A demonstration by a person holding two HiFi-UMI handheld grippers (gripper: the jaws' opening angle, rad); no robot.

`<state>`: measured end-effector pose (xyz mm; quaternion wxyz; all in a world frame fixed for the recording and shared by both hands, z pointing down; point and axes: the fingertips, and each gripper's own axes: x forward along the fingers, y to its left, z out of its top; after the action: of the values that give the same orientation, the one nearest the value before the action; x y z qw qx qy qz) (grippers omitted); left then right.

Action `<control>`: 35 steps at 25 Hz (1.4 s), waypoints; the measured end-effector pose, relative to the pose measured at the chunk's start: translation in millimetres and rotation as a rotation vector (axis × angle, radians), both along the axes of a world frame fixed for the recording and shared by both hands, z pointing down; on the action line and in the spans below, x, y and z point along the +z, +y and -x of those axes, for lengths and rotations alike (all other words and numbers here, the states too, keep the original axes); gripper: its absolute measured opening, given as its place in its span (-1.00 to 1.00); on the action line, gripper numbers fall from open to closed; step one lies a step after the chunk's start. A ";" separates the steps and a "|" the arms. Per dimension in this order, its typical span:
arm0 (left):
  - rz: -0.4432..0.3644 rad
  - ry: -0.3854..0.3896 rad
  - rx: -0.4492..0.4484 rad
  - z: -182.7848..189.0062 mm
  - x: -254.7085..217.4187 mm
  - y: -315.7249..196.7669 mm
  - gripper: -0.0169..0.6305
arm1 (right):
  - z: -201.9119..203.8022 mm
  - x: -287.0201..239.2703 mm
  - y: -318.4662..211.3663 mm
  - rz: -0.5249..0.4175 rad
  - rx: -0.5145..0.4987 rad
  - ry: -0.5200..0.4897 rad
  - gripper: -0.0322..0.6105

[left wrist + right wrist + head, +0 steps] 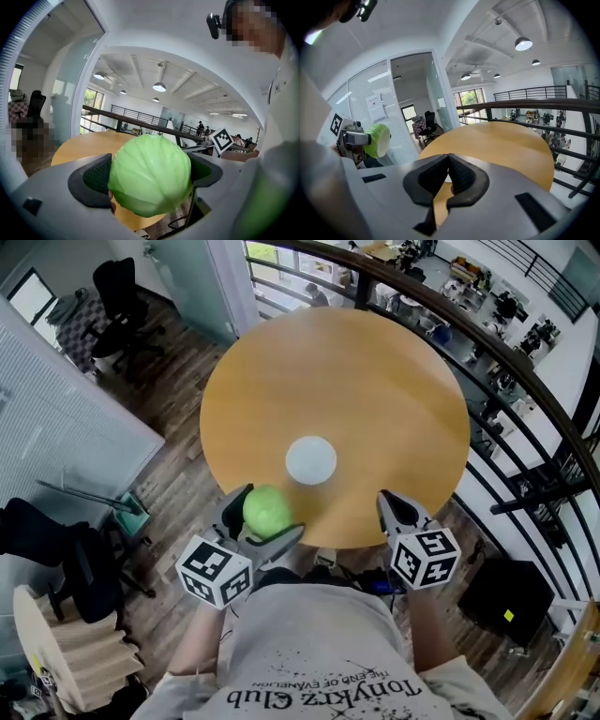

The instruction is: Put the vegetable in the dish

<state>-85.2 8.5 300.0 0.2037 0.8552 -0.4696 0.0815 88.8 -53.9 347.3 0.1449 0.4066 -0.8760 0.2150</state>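
A round green cabbage [267,511] sits between the jaws of my left gripper [263,517], which is shut on it just off the near edge of the round wooden table [375,399]. In the left gripper view the cabbage [150,180] fills the gap between both pads. A small white dish [310,459] lies on the table, a little beyond and right of the cabbage. My right gripper [395,513] hovers at the near table edge, right of the dish, shut with nothing in it; its pads [459,176] touch in the right gripper view, where the cabbage [378,139] shows at left.
A black metal railing [525,381] curves round the far and right side of the table. Office chairs [117,310] stand on the wooden floor at left, by a glass partition [66,409]. A wooden stool [66,652] is at lower left.
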 end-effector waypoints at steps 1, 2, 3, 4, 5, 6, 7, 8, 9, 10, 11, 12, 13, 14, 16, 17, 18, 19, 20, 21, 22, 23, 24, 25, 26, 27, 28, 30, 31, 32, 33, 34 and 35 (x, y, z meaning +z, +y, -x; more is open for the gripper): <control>0.006 0.003 -0.001 -0.2 2.5 -2.9 0.57 | -0.4 2.6 -2.5 0.006 0.000 0.000 -0.82; 0.013 0.006 -0.001 0.3 5.4 -5.4 0.57 | -0.4 5.5 -4.4 0.013 0.002 0.000 -0.82; 0.019 0.007 0.000 1.1 8.1 -7.9 0.57 | -0.4 8.5 -6.3 0.019 0.005 -0.001 -0.82; 0.024 0.005 0.003 1.8 10.3 -10.8 0.57 | -0.7 11.4 -8.7 0.024 0.010 -0.001 -0.82; 0.027 0.001 0.008 2.2 11.6 -14.3 0.57 | -1.6 13.9 -11.6 0.029 0.016 0.000 -0.82; 0.029 -0.001 0.013 2.5 11.9 -18.2 0.57 | -2.5 15.8 -14.5 0.034 0.025 0.002 -0.82; 0.031 -0.002 0.019 3.1 11.4 -22.1 0.57 | -3.1 16.9 -17.1 0.040 0.034 0.004 -0.82; 0.032 -0.001 0.026 4.4 10.5 -25.7 0.57 | -2.7 17.1 -19.1 0.045 0.042 0.005 -0.82; 0.034 0.001 0.034 6.4 9.8 -28.9 0.57 | -1.6 16.8 -20.3 0.048 0.049 0.005 -0.83; 0.035 0.003 0.043 8.6 9.2 -31.9 0.57 | -0.2 16.1 -21.0 0.051 0.056 0.006 -0.82; 0.036 0.004 0.052 10.9 8.8 -35.3 0.57 | 1.0 15.2 -21.9 0.052 0.063 0.007 -0.82; 0.036 0.003 0.060 12.9 8.3 -39.5 0.57 | 1.9 14.4 -23.7 0.052 0.070 0.009 -0.82; 0.033 0.000 0.067 14.7 7.7 -44.6 0.57 | 2.6 14.0 -26.6 0.051 0.077 0.011 -0.82; 0.031 -0.002 0.073 16.2 7.2 -50.3 0.57 | 3.1 14.1 -30.2 0.051 0.084 0.013 -0.82; 0.032 0.000 0.086 17.9 7.1 -60.2 0.57 | 3.5 15.2 -35.9 0.057 0.099 0.016 -0.82; 0.037 0.003 0.093 18.2 7.9 -63.5 0.57 | 3.8 15.9 -37.0 0.061 0.106 0.017 -0.82; 0.042 0.004 0.100 18.5 9.5 -66.0 0.57 | 4.3 16.7 -37.5 0.065 0.111 0.019 -0.82; 0.046 0.002 0.106 18.7 11.6 -68.4 0.57 | 5.0 17.8 -38.1 0.067 0.115 0.020 -0.82; 0.049 -0.001 0.112 18.9 14.0 -70.9 0.57 | 5.8 19.0 -39.3 0.068 0.118 0.020 -0.82; 0.051 -0.003 0.116 19.2 16.5 -73.7 0.57 | 6.7 20.5 -41.2 0.069 0.121 0.019 -0.82; 0.053 -0.005 0.119 19.8 18.8 -77.1 0.57 | 7.9 21.9 -43.7 0.069 0.123 0.019 -0.82; 0.056 -0.005 0.122 20.8 20.9 -80.9 0.57 | 9.4 23.3 -46.6 0.071 0.126 0.018 -0.82; 0.059 -0.005 0.125 22.2 22.8 -85.0 0.57 | 11.3 24.6 -49.8 0.073 0.128 0.019 -0.82; 0.063 -0.004 0.129 23.7 24.6 -89.1 0.57 | 13.1 25.7 -53.0 0.076 0.131 0.020 -0.82; 0.068 -0.004 0.134 24.9 26.2 -92.9 0.57 | 14.5 26.8 -56.1 0.078 0.134 0.021 -0.83; 0.072 -0.005 0.139 25.5 27.9 -96.0 0.57 | 15.3 27.9 -58.7 0.081 0.136 0.022 -0.82; 0.076 -0.008 0.144 25.6 29.7 -98.5 0.57 | 15.5 29.1 -60.6 0.083 0.139 0.023 -0.82; 0.086 -0.019 0.153 25.2 33.8 -102.1 0.57 | 15.9 31.4 -63.2 0.087 0.142 0.024 -0.82; 0.089 -0.026 0.157 25.4 36.0 -104.0 0.57 | 16.9 32.4 -64.6 0.088 0.141 0.024 -0.82; 0.092 -0.030 0.159 26.1 38.4 -106.8 0.57 | 18.6 33.4 -66.7 0.088 0.139 0.023 -0.82; 0.095 -0.033 0.159 27.0 41.0 -110.5 0.57 | 20.5 34.7 -69.6 0.088 0.136 0.023 -0.82; 0.097 -0.034 0.159 28.1 43.8 -114.7 0.57 | 22.2 36.3 -73.0 0.088 0.133 0.024 -0.82; 0.100 -0.035 0.158 29.1 46.6 -118.9 0.57 | 23.5 38.1 -76.3 0.090 0.132 0.024 -0.82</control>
<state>-114.3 -110.4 346.6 0.2311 0.8767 -0.3996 0.1355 65.3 -130.2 385.4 0.1591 0.4592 -0.8349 0.2582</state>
